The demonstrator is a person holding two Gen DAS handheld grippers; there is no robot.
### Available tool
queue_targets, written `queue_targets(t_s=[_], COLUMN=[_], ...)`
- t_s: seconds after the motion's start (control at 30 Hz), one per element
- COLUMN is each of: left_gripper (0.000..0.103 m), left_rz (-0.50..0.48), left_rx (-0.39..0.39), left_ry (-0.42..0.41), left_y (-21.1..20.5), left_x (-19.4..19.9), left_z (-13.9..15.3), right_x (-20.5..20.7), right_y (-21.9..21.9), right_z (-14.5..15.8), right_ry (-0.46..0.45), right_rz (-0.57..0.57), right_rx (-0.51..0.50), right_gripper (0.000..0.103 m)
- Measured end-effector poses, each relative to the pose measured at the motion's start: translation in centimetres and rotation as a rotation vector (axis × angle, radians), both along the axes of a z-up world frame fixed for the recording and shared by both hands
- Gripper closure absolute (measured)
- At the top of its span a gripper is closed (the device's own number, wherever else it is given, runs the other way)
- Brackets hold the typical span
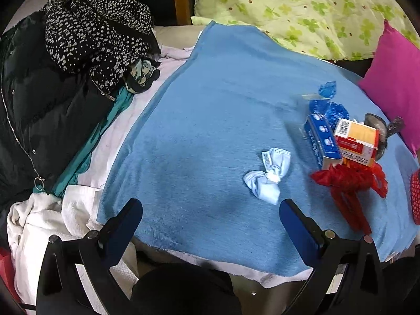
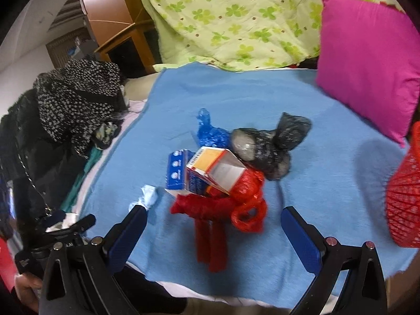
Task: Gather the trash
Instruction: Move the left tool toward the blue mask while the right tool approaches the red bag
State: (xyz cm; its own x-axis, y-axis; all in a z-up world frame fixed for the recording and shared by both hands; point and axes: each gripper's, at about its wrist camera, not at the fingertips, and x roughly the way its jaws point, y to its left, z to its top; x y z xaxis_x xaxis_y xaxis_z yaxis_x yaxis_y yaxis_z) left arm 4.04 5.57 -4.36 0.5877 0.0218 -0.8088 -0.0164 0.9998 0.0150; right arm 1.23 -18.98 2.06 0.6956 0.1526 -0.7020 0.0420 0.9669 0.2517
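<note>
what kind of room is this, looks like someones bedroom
Most likely a bedroom: the trash lies on a blue blanket spread over a bed, with a clover-print quilt, a pink pillow and a heap of clothes beside it.

The red basket (image 2: 404,199) is cut off at the 3 o'clock edge of the right wrist view, and only a sliver (image 1: 415,199) shows in the left. The pink pillow (image 1: 396,89) runs off at 3 o'clock. The orange box (image 2: 215,168) hides part of the blue box (image 2: 177,169); print on both is unreadable. The right view is motion-blurred
</note>
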Motion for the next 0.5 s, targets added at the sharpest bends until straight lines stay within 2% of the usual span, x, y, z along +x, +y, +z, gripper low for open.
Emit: queue_targets(t_s=[0.07, 0.23, 0.37, 0.5], left_gripper=[0.0, 0.0, 0.0, 0.0], left_rz=[-0.012, -0.048, -0.081, -0.115], left_rx=[-0.029, -0.087, -0.095, -0.114], left_ry=[-0.021, 0.011, 0.029, 0.042], left_y=[0.3, 0.3, -0.5, -1.6], left_x=[0.6, 1.9, 2.5, 3.4], left_z=[-0.4, -1.8, -2.9, -3.6], right_x=[0.9, 2.7, 3.6, 3.9], right_y=[-0.1, -0.3, -0.3, -1.2], right_z=[-0.5, -1.3, -1.9, -2.8], right_ry=[0.011, 0.002, -0.03, -0.044], right_rz=[0.015, 0.075, 0.102, 0.106], right_rx=[0.03, 0.096, 0.095, 0.152], right_gripper=[0.0, 0.0, 0.0, 0.0])
